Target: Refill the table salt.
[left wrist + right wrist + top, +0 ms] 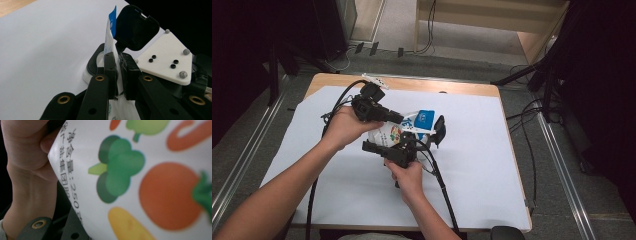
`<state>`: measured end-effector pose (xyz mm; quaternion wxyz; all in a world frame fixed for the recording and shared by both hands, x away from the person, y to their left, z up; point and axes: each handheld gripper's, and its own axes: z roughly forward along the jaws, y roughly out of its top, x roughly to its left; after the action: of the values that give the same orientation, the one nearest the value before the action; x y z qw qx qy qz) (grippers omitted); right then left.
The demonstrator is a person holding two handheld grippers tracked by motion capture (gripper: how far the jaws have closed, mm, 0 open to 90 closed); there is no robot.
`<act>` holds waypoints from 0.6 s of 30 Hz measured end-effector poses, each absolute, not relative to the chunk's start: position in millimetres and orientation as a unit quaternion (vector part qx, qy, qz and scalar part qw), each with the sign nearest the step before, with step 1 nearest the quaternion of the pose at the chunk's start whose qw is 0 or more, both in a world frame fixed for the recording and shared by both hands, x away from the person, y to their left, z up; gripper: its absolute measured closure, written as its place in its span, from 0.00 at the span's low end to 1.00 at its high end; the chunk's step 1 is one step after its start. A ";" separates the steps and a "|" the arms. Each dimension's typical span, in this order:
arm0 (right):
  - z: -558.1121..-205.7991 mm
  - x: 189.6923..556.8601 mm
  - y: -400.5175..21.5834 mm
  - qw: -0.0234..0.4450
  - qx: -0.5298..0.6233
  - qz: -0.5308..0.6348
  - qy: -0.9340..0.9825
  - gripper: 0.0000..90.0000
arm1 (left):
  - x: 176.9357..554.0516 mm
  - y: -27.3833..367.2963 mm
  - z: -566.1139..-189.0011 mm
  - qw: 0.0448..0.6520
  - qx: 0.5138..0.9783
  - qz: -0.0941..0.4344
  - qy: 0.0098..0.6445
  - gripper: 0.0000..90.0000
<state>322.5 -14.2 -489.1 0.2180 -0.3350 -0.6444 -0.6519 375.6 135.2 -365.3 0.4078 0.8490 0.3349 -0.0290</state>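
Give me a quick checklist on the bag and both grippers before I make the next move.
1. Left gripper shut on the bag: ok, its fingers pinch the bag's thin edge in the left gripper view.
2. Right gripper gripping the bag: cannot tell; the bag's vegetable print sits close up against its camera, pads hidden.
3. Bag off the table: ok, held up between both hands in the high view.
4. Bag opened or sealed: cannot tell.
5. Cables clear of the bag: ok, they trail toward the person.
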 end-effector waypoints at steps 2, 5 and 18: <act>-489.5 322.7 -14.0 0.218 -0.335 -0.651 -0.645 0.75 | 375.9 135.7 -365.5 0.405 0.850 -0.028 0.335 0.94; -489.9 321.9 -13.6 0.213 -0.336 -0.647 -0.651 0.75 | 375.2 137.6 -366.9 0.404 0.851 -0.029 0.335 0.94; -497.6 318.1 -8.0 0.166 -0.328 -0.612 -0.700 0.74 | 371.3 150.3 -377.2 0.408 0.846 -0.042 0.340 0.94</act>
<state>318.1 -8.0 -497.6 0.1662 -0.3284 -0.7001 -0.6119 371.3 150.3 -377.2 0.4084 0.8459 0.3403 -0.0423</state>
